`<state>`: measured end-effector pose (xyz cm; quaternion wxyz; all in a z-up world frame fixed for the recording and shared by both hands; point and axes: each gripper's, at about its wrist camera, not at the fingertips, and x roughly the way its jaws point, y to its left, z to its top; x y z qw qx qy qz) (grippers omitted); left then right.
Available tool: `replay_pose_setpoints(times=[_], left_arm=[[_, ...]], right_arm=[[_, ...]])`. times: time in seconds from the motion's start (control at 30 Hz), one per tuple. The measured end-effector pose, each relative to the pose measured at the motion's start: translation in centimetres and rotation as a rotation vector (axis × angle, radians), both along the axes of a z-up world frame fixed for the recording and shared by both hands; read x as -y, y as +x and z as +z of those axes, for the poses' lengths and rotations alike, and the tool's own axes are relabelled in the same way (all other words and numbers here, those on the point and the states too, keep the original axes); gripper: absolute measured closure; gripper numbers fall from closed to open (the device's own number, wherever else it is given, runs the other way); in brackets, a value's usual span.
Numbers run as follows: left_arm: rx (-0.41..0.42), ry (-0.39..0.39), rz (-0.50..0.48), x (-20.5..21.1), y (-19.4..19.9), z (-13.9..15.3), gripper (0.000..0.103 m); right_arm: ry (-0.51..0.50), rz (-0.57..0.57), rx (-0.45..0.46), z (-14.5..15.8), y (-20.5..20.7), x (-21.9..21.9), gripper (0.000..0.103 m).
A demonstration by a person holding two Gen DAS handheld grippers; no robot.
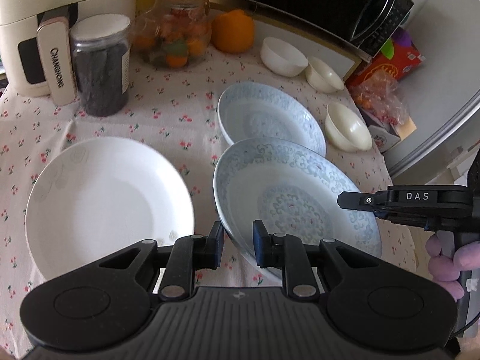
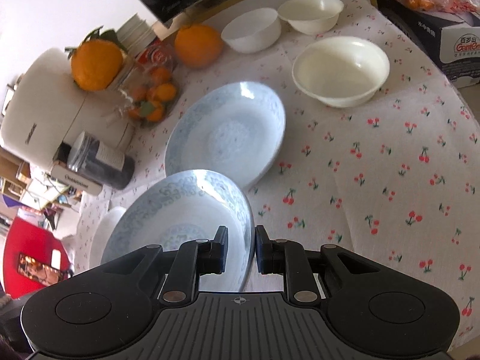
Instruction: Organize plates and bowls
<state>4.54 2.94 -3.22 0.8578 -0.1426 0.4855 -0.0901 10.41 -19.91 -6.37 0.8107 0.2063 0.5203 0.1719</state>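
Note:
A blue-patterned plate (image 1: pixel 297 198) is lifted and tilted above the table. My left gripper (image 1: pixel 238 244) is shut on its near rim. My right gripper (image 2: pixel 240 249) is shut on its right rim; it also shows in the left wrist view (image 1: pixel 354 201). The held plate also shows in the right wrist view (image 2: pixel 180 222). A second blue-patterned plate (image 1: pixel 270 120) (image 2: pixel 228 132) lies on the table just behind it. A plain white plate (image 1: pixel 108 204) lies to the left. Three small bowls sit at the back right: a white bowl (image 1: pixel 283 57), a cream bowl (image 1: pixel 324 75) and a nearer cream bowl (image 1: pixel 348 127) (image 2: pixel 342 70).
A cherry-print tablecloth (image 2: pixel 375 180) covers the table. At the back stand a cream appliance (image 1: pixel 45 30), a dark jar (image 1: pixel 102 69), a glass jar of fruit (image 1: pixel 174 36), oranges (image 1: pixel 232 31), a microwave (image 1: pixel 330 3) and a red box (image 1: pixel 387 66). The table edge falls off at the right.

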Motion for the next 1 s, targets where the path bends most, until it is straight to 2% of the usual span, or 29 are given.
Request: replay_pose_setpoints(times=[0.2, 0.47, 1.0], left_arm=[[0.0, -0.01, 0.01, 0.2, 2.1, -0.1, 0.085], [0.031, 0.025, 0.037, 0.7, 4.0, -0.1, 0.085], [0.045, 0.114, 0.075, 1.9, 7.8, -2.2, 0.085]], right_arm=[[0.027, -0.056, 0.015, 0.6, 2.0, 0.6, 0.084], [0.01, -0.102, 0.019, 0.1, 4.2, 0.2, 0.084], [-0.009, -0.181, 0.029, -1.4, 7.3, -0.6, 0.084]])
